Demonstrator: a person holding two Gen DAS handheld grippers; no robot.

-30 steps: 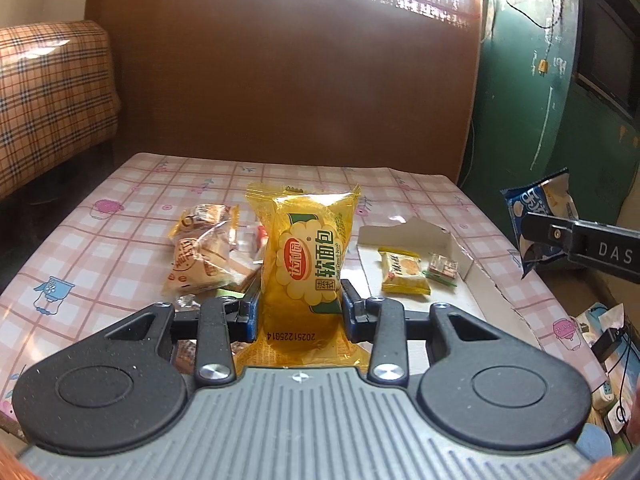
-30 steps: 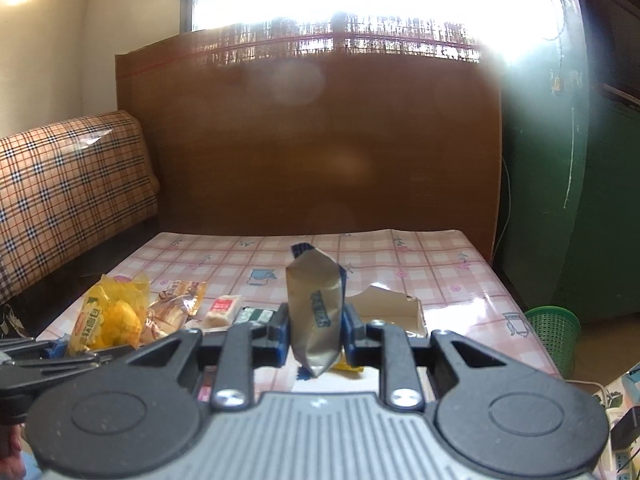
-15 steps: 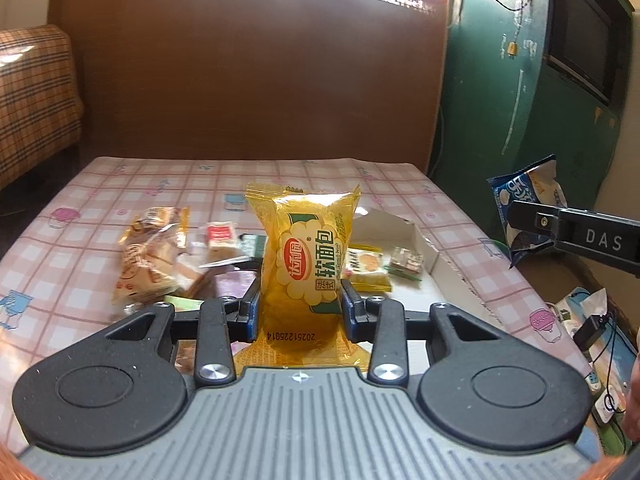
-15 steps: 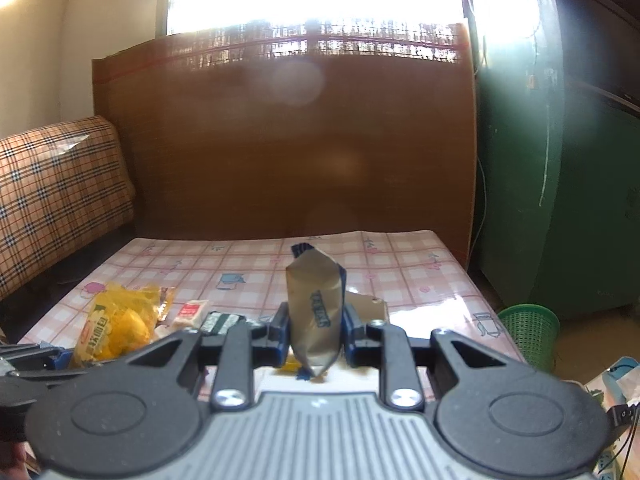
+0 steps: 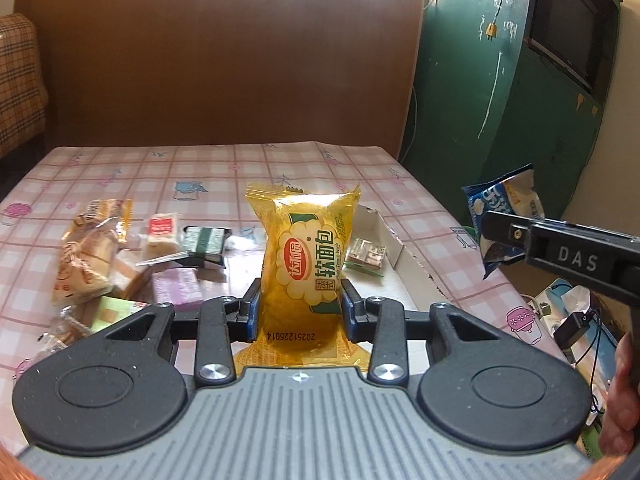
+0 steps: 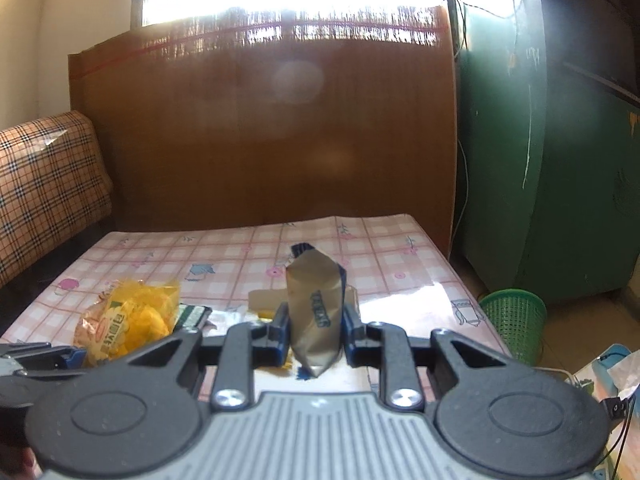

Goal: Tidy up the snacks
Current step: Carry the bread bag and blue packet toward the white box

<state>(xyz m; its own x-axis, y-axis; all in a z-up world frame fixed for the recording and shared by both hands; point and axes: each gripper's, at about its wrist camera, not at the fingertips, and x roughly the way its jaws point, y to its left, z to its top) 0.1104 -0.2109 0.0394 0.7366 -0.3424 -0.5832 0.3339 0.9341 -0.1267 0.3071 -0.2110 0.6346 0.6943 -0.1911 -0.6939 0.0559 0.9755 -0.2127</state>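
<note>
We hold two snacks above the table [image 5: 280, 160]. Our left gripper [image 5: 301, 312] is clamped on the bread pack [image 5: 306, 264], a yellow bag standing upright between the blue pads, at 6 o'clock in the left wrist view. Our right gripper [image 6: 313, 332] grips the blue pack [image 6: 316, 312], which that camera sees from its silver back, pinched upright at the middle; in the left wrist view the same blue pack [image 5: 505, 216] hangs at 3 o'clock, past the table's right edge, in the black fingers marked DAS. On the checked cloth, the white box [image 5: 394, 240] lies open at 4 o'clock from the table's centre, partly behind the bread pack, with a small green-edged sweet [image 5: 366, 254] inside it near the far end. At 9 o'clock sits the loose pile: a clear cake bag [image 5: 86, 256], a red-labelled biscuit [image 5: 162, 230], a dark green wafer [image 5: 206, 242], a purple pack [image 5: 178, 288] and a pale green pack [image 5: 112, 310], touching or overlapping one another. In the right wrist view a green basket [image 6: 514, 320] stands on the floor at 3 o'clock, beside the table.
</note>
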